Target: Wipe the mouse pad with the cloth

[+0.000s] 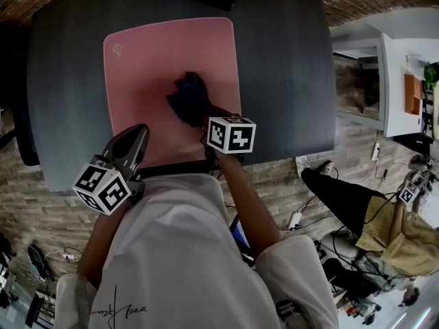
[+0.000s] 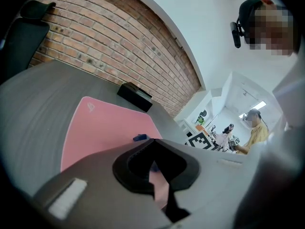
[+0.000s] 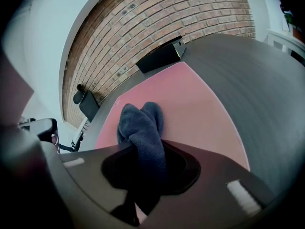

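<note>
Cloth [image 1: 190, 98] lies mid mouse pad [image 1: 151, 53], pinched tight by the right gripper [image 1: 214, 115]; left gripper [image 1: 137, 136], closed and empty, is at its near-left corner.

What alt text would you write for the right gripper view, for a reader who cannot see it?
The right tool clamps a dark blue cloth whose bunched end rests on a pink mouse pad. The pad lies on a grey table, a black box beyond it near a brick wall.
</note>
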`<state>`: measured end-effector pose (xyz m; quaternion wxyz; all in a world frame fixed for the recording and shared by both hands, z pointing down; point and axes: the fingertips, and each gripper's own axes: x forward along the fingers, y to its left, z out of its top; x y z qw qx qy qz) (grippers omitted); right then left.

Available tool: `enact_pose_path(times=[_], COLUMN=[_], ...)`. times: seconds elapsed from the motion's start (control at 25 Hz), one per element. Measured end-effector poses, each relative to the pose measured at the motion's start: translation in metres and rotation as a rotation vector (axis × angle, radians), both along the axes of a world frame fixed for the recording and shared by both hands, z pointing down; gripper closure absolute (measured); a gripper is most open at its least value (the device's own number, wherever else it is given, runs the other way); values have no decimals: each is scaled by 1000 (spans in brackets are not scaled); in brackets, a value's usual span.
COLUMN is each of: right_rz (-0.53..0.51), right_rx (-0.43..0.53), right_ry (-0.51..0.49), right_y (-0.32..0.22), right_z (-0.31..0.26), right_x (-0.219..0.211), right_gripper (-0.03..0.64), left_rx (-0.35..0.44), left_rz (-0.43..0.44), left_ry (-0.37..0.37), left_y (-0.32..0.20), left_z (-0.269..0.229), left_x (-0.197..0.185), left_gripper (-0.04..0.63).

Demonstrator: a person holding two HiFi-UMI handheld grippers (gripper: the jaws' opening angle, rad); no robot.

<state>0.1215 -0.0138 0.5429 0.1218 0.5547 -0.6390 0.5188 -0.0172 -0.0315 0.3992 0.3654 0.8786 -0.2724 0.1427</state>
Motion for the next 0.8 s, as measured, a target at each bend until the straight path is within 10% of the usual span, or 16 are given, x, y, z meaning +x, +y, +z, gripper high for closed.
enact_pose_path(times=[0.8], right_rz=[50], right_rx=[-7], right_ry=[23], right_y=[8], right_z=[-2], right_x=[21], right_gripper=[537], left_rx=[19], left_rz=[-64], left_ry=[1], left_y=[-1], left_z=[-9], left_x=[-25], left_gripper=[581])
